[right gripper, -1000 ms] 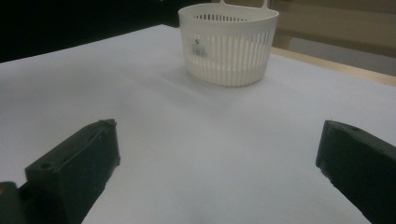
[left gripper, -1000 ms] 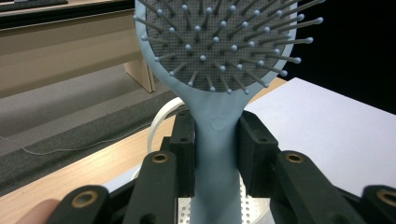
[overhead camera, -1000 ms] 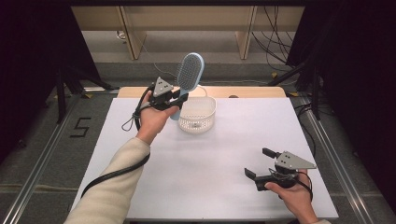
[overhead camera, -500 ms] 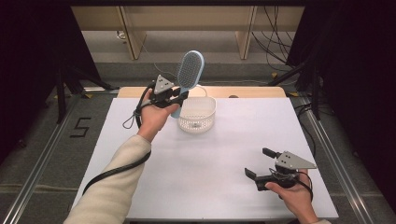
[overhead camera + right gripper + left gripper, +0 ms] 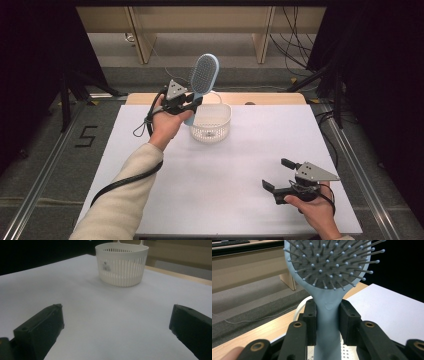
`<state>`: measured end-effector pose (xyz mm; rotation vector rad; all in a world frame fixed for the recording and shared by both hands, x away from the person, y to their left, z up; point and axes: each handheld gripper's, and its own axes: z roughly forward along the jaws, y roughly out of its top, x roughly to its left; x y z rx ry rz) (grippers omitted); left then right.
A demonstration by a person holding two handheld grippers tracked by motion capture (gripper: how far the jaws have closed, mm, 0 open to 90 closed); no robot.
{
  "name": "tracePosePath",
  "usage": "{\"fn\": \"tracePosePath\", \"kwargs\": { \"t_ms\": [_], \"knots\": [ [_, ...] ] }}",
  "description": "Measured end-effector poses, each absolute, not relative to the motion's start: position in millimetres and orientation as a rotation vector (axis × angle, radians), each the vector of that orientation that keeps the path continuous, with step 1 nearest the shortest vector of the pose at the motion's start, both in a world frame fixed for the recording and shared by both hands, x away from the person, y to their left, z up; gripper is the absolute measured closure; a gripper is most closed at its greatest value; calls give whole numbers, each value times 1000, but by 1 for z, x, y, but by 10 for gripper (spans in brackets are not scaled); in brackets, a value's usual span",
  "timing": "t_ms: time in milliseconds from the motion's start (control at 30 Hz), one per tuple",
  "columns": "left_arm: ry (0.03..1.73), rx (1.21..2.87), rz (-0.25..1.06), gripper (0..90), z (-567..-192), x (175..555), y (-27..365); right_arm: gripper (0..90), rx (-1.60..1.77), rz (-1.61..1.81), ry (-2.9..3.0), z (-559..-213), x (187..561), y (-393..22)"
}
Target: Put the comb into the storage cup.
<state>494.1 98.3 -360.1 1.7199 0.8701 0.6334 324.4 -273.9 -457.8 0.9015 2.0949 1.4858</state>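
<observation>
The hairbrush point(image 5: 202, 80) is up in the air at the far left of the table, and the left gripper point(image 5: 189, 102) has it clamped by the handle, head tilted up and a little to the right. From the left gripper view the hairbrush point(image 5: 329, 272) shows its bristle side, light blue rim around a grey pad studded with ball-tipped pins, and the two black jaws press the pale blue handle from either side, so that is a firm, narrow hold on the handle and nothing else. The left gripper point(image 5: 328, 320) sits above the near left rim of the white basket point(image 5: 211, 122), and the handle's lower end hangs just beside that rim; whether it touches the basket I cannot tell.

The basket stands on the white table point(image 5: 240, 170), far of centre, slotted walls and a small label on its side, seen again in the right gripper view as the basket point(image 5: 122, 263) well beyond the jaws.

Down at the near right, the right gripper point(image 5: 277, 175) is held just over the table, jaws spread wide, with bare white surface between them. It is well apart from the basket and the hairbrush. In the right gripper view the right gripper point(image 5: 116, 322) shows both black jaws far apart.
</observation>
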Motion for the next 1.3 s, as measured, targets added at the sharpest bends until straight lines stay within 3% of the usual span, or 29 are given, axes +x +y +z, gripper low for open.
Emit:
{"fn": "tracePosePath", "kwargs": {
  "t_ms": [1300],
  "knots": [
    [890,1712,637,698,-366,513,92,3,919,1503,2086,-458,324,-276]
  ]
}}
